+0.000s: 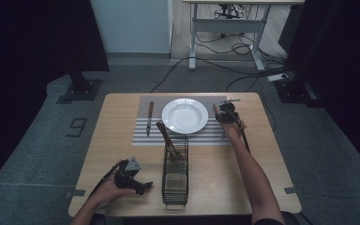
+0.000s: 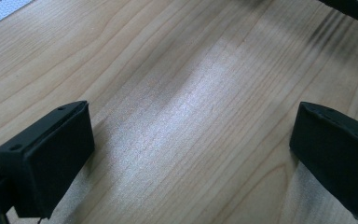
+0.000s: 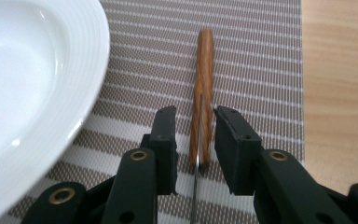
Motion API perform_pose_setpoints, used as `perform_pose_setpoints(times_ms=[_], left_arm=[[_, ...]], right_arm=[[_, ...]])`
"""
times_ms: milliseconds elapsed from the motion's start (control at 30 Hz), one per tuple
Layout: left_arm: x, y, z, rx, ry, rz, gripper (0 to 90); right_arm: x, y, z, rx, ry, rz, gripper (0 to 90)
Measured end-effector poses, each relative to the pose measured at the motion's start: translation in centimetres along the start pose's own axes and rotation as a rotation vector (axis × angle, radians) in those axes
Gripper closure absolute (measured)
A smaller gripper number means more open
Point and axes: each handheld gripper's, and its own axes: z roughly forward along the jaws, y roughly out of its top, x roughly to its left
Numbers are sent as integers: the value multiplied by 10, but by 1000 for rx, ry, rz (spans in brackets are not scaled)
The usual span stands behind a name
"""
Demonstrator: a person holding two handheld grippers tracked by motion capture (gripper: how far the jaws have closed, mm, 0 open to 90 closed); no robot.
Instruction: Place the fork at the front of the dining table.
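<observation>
Smooth wooden handle (image 3: 203, 93), woven placemat (image 3: 256, 60)

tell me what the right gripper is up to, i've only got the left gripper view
Observer: The right gripper is low over a striped placemat, its jaws either side of a wooden-handled utensil lying there.
Operator: is it gripping it
Observer: It doesn't look so. There is a gap between the pads and the handle, clearest on one side.
Operator: what's next to it
Observer: A white plate sits on the same placemat, apart from the handle.
Operator: anything on the plate's other side
Observer: In the high view a knife lies there, and a wire basket holding more utensils stands nearer the person.
</observation>
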Motion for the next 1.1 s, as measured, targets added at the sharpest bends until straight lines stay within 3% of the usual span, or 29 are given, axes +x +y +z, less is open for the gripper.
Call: perform_pose_setpoints(times_ms=[133, 300, 400, 567, 667, 800, 867, 1100], left_arm=[[0, 0, 0, 0, 0, 0, 0], [0, 0, 0, 0, 0, 0, 0], [0, 0, 0, 0, 0, 0, 0], [0, 0, 0, 0, 0, 0, 0], [0, 0, 0, 0, 0, 1, 0], [0, 0, 0, 0, -1, 1, 0], [0, 0, 0, 0, 0, 1, 0], [0, 0, 0, 0, 0, 0, 0]], right_arm=[[-2, -3, 1, 10, -7, -1, 752], [-8, -3, 4, -10, 14, 62, 795], [-16, -4, 5, -29, 38, 85, 779], [-21, -6, 7, -28, 31, 83, 749], [-20, -6, 7, -26, 25, 70, 729], [-15, -8, 4, 0, 0, 4, 684], [-15, -9, 4, 11, -10, -6, 684], [-10, -7, 4, 22, -36, -44, 761]])
